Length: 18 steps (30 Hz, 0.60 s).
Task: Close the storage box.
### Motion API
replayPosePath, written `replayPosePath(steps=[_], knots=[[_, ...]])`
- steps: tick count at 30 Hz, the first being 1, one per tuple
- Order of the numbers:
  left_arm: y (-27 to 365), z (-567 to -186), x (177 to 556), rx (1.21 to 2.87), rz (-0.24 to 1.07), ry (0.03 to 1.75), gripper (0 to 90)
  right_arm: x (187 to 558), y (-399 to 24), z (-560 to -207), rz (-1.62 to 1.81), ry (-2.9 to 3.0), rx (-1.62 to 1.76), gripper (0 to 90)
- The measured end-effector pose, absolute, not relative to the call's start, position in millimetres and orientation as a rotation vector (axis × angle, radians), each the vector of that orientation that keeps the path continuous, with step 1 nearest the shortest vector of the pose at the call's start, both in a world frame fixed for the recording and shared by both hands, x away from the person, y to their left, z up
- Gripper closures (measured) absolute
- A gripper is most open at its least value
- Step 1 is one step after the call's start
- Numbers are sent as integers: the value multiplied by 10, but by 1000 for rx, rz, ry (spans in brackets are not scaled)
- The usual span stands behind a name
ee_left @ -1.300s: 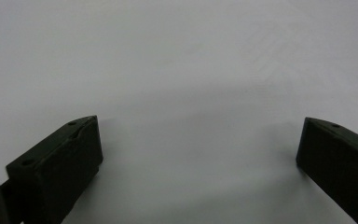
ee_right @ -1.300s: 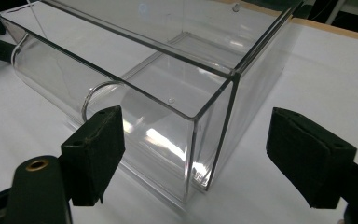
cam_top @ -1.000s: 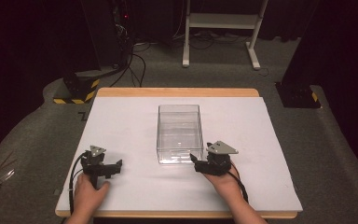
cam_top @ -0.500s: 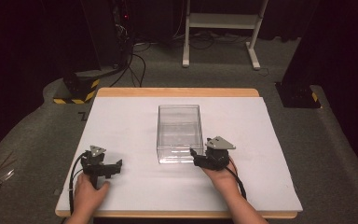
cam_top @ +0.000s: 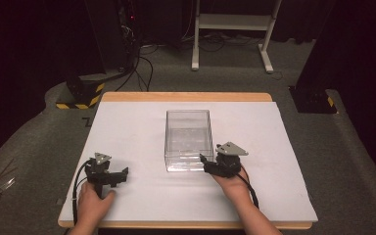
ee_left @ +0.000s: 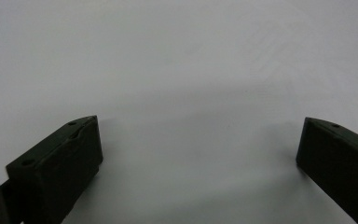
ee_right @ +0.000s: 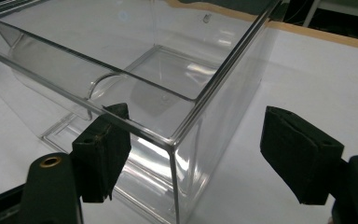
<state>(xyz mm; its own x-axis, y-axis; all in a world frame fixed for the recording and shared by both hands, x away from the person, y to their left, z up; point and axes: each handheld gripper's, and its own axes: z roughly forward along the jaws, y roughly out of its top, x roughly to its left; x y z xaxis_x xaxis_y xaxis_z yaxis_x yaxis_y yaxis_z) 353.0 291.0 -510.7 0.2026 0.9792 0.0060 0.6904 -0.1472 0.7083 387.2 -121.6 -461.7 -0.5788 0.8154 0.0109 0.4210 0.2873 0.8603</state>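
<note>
Now right claw (cam_top: 206, 160) nearer the clear box (cam_top: 188, 137), closing astride its corner, left claw (cam_top: 122, 173) unmoved, released.

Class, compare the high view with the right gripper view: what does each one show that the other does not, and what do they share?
High view alone: the left gripper, open on the white table cover, both of the person's hands, and the grey floor with a white stand behind the table.

Right gripper view alone: the right gripper closing its fingers around the near corner of the clear plastic box, one finger against the front wall, the other still apart from the side wall.

Both: the empty box, the white cover, the right gripper.
</note>
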Motion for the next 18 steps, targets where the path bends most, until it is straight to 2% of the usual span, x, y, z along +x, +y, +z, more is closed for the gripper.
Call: replayPosePath(steps=[18], knots=[[2911,-5108,3530,1907,650,1549,5,3545,-1442,-4553,1275,2145,1092,257]])
